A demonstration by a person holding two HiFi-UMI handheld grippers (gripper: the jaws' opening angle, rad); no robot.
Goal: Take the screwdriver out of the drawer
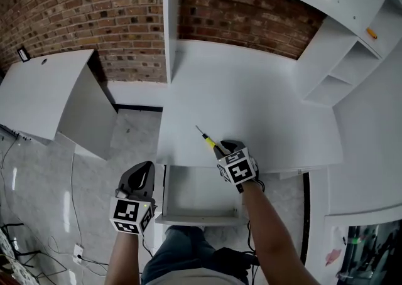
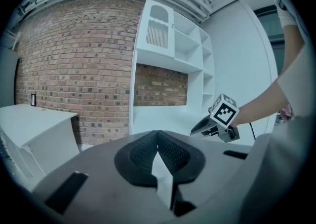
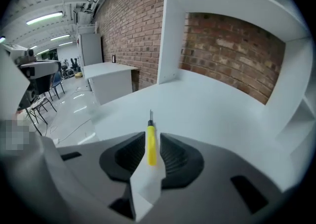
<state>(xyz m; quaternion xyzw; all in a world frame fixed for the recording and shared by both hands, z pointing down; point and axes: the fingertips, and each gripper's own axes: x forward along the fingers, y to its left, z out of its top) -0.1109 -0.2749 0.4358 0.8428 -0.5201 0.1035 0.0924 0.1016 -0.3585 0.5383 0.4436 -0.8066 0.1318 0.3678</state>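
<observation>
A yellow-handled screwdriver (image 1: 206,139) lies on the white desk top (image 1: 257,105), its thin metal tip pointing away toward the brick wall. My right gripper (image 1: 221,147) is at its handle end, jaws on either side. In the right gripper view the yellow handle (image 3: 151,144) sits between the dark pads (image 3: 129,153) with a narrow gap on each side, so the right gripper (image 3: 150,138) is open around it. The drawer (image 1: 201,218) below the desk edge stands pulled out and looks bare inside. My left gripper (image 1: 143,168) hangs left of the drawer, shut (image 2: 158,134) on nothing.
A low white cabinet (image 1: 44,89) stands at the left against the brick wall (image 1: 113,20). White shelving (image 1: 339,70) rises at the right of the desk, with a small orange item (image 1: 372,33) on one shelf. Cables (image 1: 75,252) lie on the floor at lower left.
</observation>
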